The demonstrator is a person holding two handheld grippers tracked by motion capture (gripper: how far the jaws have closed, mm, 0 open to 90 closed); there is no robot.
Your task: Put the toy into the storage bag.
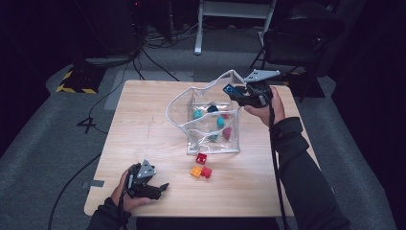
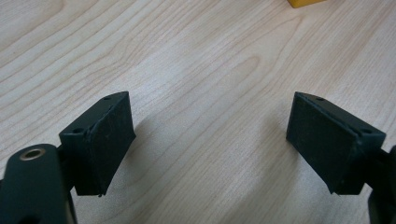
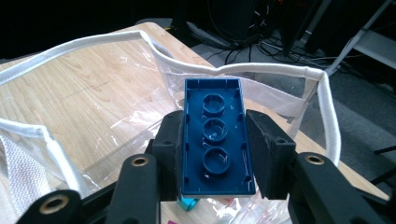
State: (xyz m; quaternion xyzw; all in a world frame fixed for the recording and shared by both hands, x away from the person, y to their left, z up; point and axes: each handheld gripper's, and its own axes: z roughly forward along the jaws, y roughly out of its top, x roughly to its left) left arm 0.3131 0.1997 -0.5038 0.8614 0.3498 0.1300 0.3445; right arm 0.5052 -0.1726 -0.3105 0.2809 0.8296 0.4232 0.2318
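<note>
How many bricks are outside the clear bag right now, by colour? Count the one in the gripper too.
Red bricks, on the table: 2
Orange brick, on the table: 1
Blue brick, clamped in the right gripper: 1
Total: 4

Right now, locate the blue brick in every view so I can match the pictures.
High view: blue brick upper right of centre, above the clear bag, held in the right gripper.
Right gripper view: blue brick at centre, hollow underside facing the camera, clamped between the jaws.
Left gripper view: wooden table, with a yellow block's edge at the top.
Shared landmark: the bag's white trim.
</note>
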